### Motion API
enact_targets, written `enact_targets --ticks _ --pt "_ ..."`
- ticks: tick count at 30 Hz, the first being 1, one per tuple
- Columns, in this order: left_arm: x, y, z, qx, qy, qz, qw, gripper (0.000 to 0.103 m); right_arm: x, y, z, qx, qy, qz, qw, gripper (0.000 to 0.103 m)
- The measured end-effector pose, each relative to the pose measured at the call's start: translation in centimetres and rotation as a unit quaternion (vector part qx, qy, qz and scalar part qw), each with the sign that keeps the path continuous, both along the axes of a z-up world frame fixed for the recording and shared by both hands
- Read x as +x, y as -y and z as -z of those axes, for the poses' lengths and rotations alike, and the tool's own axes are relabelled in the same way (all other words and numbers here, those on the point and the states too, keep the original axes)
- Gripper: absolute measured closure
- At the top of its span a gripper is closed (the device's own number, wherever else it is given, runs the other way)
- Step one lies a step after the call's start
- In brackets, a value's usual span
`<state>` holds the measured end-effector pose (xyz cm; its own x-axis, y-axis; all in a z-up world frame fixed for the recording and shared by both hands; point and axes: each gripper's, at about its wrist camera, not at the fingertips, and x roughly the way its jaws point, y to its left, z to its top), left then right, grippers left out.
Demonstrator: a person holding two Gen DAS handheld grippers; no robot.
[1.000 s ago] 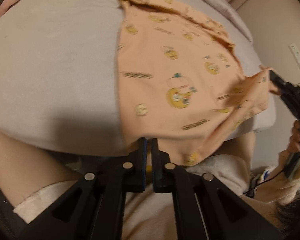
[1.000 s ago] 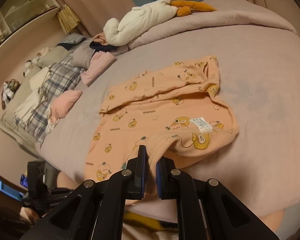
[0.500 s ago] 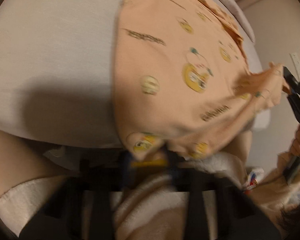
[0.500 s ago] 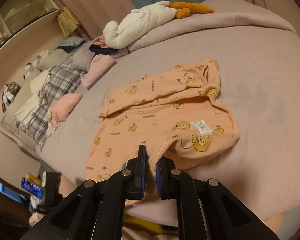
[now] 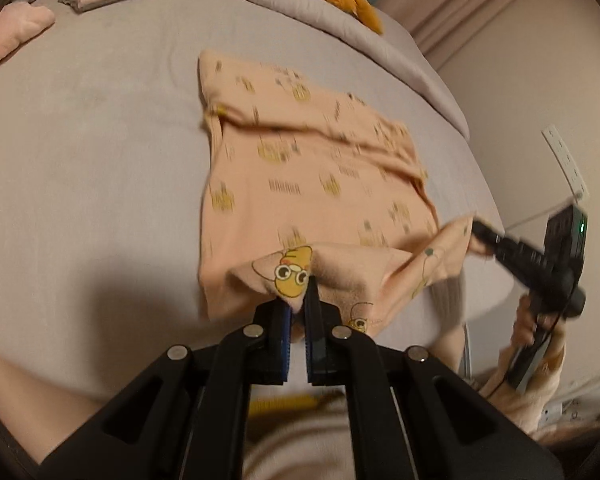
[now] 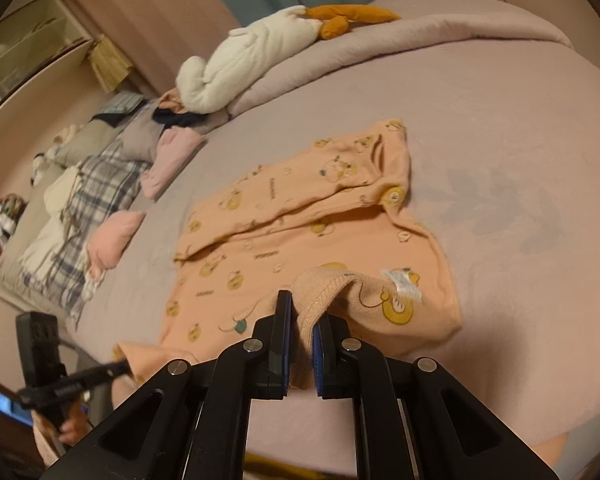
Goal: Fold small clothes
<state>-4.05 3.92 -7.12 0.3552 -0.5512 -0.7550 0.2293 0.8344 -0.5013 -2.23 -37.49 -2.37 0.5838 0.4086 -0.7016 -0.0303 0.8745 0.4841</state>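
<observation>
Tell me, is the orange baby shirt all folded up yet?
Only partly. A sleeve lies folded across the orange baby shirt, but both grippers hold its near edge raised.

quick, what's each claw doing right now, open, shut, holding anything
Left claw: shut on a corner of the peach baby garment.
Right claw: shut on the garment's ribbed hem, lifted off the bed.

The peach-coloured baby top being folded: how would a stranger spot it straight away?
Look at the wide mauve bed; near its front edge lies the peach baby top, its near hem pinched by both grippers' fingers. Unlike the plain pink clothes piled at the left, it is printed all over with yellow cartoon ducks.
</observation>
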Motion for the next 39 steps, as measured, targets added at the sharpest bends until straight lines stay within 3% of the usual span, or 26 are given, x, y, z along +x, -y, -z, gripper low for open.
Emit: enact_targets --ticks 8,12,15,19,25,27,30,31,32,33,34,39 --pt "7.9 2.2 3.3 0.011 -0.041 -0.053 0.9977 0.098 4.0 0.7 3.5 -0.037 -0.051 0.034 0.997 0.092" --pt "9.3 1.7 4.0 -0.007 -0.059 -0.062 0.9963 0.091 4.8 0.7 4.5 -0.065 -0.069 0.045 0.994 0.092" --pt "9.8 1.8 3.8 -0.012 -0.051 -0.054 0.9972 0.081 4.7 0.7 4.4 -0.083 -0.063 0.044 0.994 0.091" --pt "10.5 2.2 3.1 -0.019 -0.037 -0.048 0.998 0.076 4.6 1.3 4.0 -0.08 -0.056 0.052 0.994 0.09" --pt "12.3 1.8 2.8 -0.03 -0.026 -0.074 0.9965 0.073 5.5 2.5 3.7 -0.086 -0.049 0.086 0.991 0.09" --pt "12.8 1.2 2.3 -0.023 -0.016 -0.093 0.9953 0.063 5.6 2.9 3.6 -0.096 -0.048 0.099 0.989 0.09" --pt "12.9 0.4 1.7 -0.011 -0.006 -0.101 0.9948 0.061 5.5 3.3 3.2 -0.111 -0.05 0.106 0.987 0.089" --pt "12.8 0.2 1.5 -0.01 -0.004 -0.098 0.9951 0.061 5.3 3.5 3.0 -0.11 -0.051 0.104 0.987 0.088" --pt "12.6 0.1 1.4 -0.009 -0.004 -0.095 0.9954 0.061 5.1 3.6 2.9 -0.11 -0.051 0.103 0.987 0.079" --pt "12.3 0.0 1.3 -0.005 -0.006 -0.092 0.9958 0.061 4.8 3.8 2.7 -0.112 -0.051 0.101 0.987 0.063" --pt "11.9 0.0 1.3 0.004 -0.01 -0.087 0.9962 0.061 4.4 3.9 2.5 -0.117 -0.051 0.099 0.987 0.057" --pt "9.7 0.0 1.8 0.025 -0.028 -0.067 0.997 0.061 3.3 2.8 1.8 -0.116 -0.05 0.053 0.991 0.054"
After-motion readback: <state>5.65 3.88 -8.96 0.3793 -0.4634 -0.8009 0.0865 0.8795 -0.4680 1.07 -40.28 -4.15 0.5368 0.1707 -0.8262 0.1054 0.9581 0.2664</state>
